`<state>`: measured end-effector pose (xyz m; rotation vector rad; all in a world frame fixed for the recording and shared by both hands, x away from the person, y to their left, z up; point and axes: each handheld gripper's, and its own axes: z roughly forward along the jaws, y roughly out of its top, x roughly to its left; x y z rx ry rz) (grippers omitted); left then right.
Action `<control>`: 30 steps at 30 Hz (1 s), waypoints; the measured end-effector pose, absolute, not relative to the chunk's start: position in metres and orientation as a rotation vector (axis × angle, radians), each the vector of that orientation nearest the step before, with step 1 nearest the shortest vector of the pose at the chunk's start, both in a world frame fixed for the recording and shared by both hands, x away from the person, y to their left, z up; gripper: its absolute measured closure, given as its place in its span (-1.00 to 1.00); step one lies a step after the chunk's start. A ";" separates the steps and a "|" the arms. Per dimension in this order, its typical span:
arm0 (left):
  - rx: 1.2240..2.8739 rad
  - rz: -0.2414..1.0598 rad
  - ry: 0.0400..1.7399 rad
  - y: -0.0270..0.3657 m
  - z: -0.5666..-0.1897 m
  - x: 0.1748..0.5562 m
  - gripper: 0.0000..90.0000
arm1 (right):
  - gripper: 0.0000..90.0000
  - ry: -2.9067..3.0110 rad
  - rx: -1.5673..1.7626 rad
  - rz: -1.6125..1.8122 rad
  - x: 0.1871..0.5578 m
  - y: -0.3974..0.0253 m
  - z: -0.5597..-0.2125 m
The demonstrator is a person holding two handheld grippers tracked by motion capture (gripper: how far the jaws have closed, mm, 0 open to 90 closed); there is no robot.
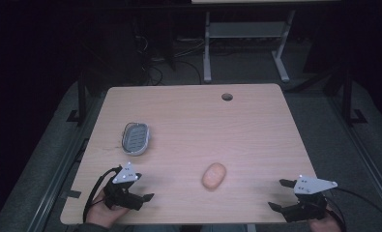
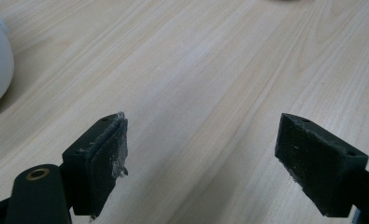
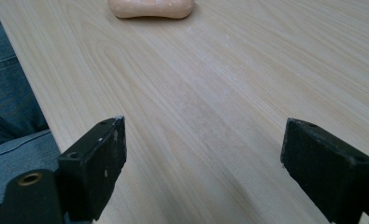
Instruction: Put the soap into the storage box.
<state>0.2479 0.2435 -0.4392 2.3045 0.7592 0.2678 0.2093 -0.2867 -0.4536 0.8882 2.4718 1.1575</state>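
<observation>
My left gripper (image 1: pixel 139 191) sat at the near-left corner of the table (image 1: pixel 256 116), jaws spread wide w/ nothing between them; in the left gripper view its pads (image 2: pixel 105 161) stood well apart over bare wood, the left pad frayed at its edge. My right gripper (image 1: pixel 281 194) sat at the near-right corner, jaws likewise parted and empty; in the right gripper view they framed bare tabletop, w/ my jeans-clad leg (image 3: pixel 9 116) beyond the near table edge.

The soap bar (image 1: pixel 213 176), orange-pink & oval, lay flat on the wood between the two grippers, slightly ahead of them and nearer the middle; in the right gripper view it lay straight ahead, well apart from the jaws (image 3: pixel 150 8). The soap dish (image 1: pixel 136 138), grey-rimmed oval w/ ribbed insert, sat ahead of the left gripper, near the left edge, apart from the bar.

Surface: pale wood-grain laminate, rounded corners, a cable hole (image 1: pixel 227 96) near the far edge. Bare wood lay across the centre, right half & far side. Beyond the far edge: grey carpet, a white desk frame (image 1: pixel 246 34), loose cables, dark surroundings.
</observation>
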 end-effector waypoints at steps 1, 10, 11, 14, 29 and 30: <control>2.307 0.262 0.754 0.242 -0.439 0.248 -0.65 | -0.69 2.473 0.893 1.156 0.209 -0.287 -0.453; 2.336 0.245 0.705 0.221 -0.433 0.246 -0.63 | -0.69 2.448 0.896 1.160 0.210 -0.291 -0.452; 2.339 0.248 0.701 0.218 -0.432 0.246 -0.63 | -0.69 2.447 0.892 1.162 0.210 -0.291 -0.452; 2.352 0.241 0.696 0.214 -0.431 0.246 -0.63 | -0.69 2.446 0.899 1.160 0.210 -0.291 -0.452; 2.397 0.212 0.644 0.177 -0.421 0.259 -0.62 | -0.69 2.434 0.894 1.174 0.209 -0.291 -0.450; 2.401 0.201 0.646 0.172 -0.420 0.261 -0.62 | -0.69 2.435 0.891 1.173 0.209 -0.291 -0.450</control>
